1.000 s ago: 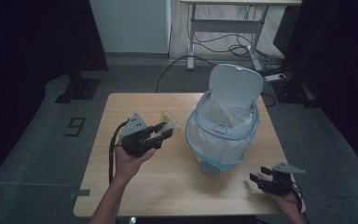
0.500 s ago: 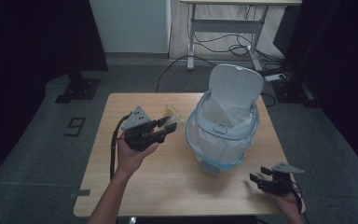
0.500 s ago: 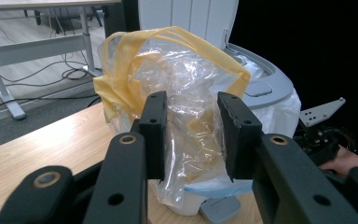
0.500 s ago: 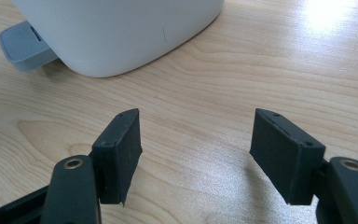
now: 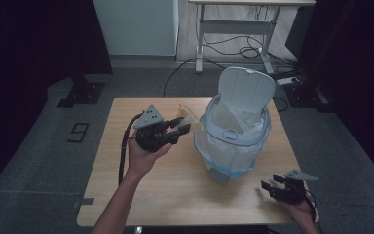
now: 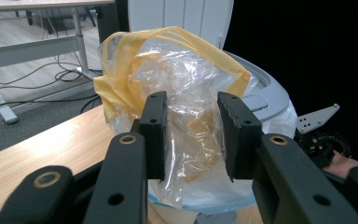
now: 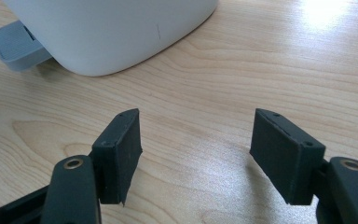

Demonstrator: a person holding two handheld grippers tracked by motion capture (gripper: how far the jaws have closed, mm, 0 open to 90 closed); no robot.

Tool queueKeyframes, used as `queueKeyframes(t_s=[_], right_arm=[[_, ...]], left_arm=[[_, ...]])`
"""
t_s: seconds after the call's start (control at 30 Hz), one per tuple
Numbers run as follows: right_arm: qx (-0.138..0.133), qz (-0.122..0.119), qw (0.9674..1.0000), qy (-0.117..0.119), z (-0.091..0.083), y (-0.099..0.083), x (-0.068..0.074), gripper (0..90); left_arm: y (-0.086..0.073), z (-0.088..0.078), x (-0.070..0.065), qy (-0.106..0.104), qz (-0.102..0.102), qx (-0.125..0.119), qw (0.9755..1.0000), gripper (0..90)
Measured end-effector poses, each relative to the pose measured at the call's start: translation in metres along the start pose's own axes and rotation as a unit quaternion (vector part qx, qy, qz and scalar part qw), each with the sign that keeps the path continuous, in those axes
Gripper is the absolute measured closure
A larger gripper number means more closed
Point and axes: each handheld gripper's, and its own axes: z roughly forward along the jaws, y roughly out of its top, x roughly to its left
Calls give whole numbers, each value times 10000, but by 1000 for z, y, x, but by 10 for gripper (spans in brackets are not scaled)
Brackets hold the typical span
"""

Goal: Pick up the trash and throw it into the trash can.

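High camera looks down the table [image 5: 175, 195]; both tool cameras sit close, sharing the bin [image 5: 233, 141]

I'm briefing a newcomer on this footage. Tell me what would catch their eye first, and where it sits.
First the white pedal bin on the wooden table, lid up and lined with a clear bag. Next, the left gripper beside the bin's rim, shut on a crumpled clear plastic bag with yellow handles. The right gripper rests open, with nothing in it, at the table's near right corner.
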Motion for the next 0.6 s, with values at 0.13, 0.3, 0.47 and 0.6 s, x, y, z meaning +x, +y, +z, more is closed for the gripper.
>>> queueKeyframes(t_s=[0.13,0.3,0.47,0.6], right_arm=[[33,-7,10000,-3,1,0,0,329],[44,-1,10000,-10,1,0,0,329],[58,20,10000,-31,1,0,-1,329],[69,22,10000,-33,1,-1,-2,329]], left_arm=[[5,4,0,-36,9,10,10000,650],[10,10,-2,-95,16,22,10000,650],[14,16,-3,-138,25,60,9999,650],[18,21,-5,-159,63,99,9998,650]])
